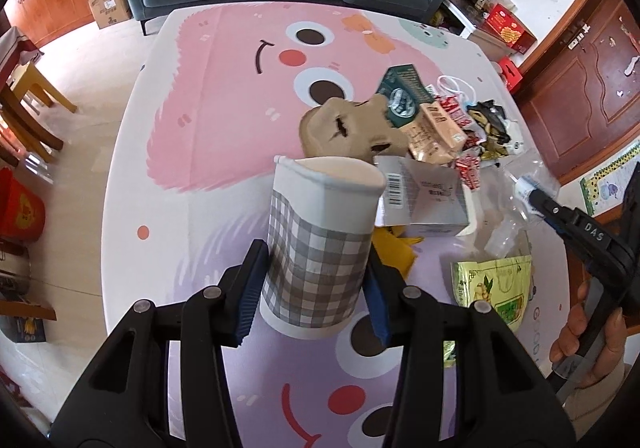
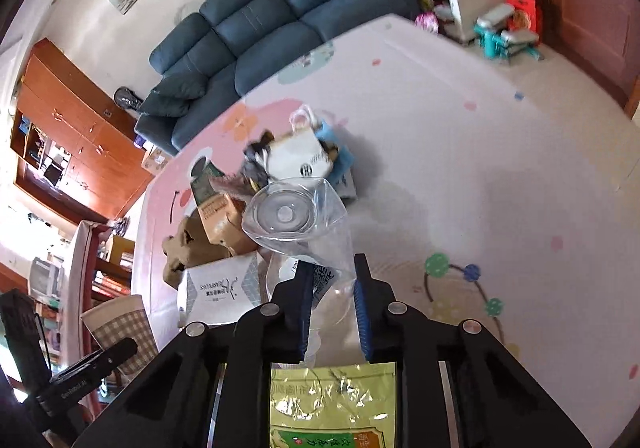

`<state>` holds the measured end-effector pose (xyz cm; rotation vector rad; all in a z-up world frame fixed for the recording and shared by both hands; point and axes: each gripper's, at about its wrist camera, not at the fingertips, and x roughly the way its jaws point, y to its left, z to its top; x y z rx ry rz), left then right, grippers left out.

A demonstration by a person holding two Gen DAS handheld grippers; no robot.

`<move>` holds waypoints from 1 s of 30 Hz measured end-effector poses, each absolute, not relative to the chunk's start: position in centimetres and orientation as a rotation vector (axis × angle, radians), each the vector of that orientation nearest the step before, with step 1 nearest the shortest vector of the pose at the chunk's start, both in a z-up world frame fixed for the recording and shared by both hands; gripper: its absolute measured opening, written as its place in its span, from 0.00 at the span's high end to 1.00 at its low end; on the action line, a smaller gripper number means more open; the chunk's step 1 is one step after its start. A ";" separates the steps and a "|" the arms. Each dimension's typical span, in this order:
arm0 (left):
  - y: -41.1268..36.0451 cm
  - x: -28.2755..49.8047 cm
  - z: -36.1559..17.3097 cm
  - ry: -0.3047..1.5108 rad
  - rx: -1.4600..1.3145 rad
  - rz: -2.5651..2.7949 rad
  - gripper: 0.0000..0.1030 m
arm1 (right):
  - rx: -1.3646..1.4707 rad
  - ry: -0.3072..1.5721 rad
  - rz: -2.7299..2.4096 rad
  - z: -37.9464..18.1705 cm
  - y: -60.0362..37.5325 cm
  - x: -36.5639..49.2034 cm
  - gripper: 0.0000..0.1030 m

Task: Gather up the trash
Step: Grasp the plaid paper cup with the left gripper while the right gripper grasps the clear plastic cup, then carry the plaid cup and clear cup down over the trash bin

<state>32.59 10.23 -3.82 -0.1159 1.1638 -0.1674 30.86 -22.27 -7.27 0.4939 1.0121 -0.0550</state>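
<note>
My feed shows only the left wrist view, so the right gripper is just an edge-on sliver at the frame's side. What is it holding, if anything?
Observer: The right gripper is shut on a crumpled clear plastic bottle, the base pointing away from the camera.
Operator: Is anything directly under it?
Observer: A yellow-green snack bag lies on the mat just below the gripper.
Operator: Beyond the trash pile, is the mat free on the right?
Observer: In the right wrist view that stretch of mat is bare; a white paper bag with handles stands at the pile's far end.
</note>
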 end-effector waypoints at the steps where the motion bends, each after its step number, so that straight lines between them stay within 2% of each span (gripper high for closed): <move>1: 9.9 32.4 -3.5 1.158 -0.114 -0.176 0.59 | 0.493 0.996 -0.061 -6.6 -22.3 30.6 0.82; 13: 7.1 26.8 2.0 1.035 -0.096 -0.194 0.59 | 0.460 0.859 -0.028 3.1 -24.1 24.2 0.82; 22: 3.6 13.6 5.3 0.932 -0.199 -0.117 0.59 | 0.384 0.868 0.160 7.3 -25.0 12.9 0.82; 30: 0.4 1.2 4.5 0.929 -0.258 -0.072 0.59 | 0.320 0.948 0.263 7.9 -26.8 1.2 0.82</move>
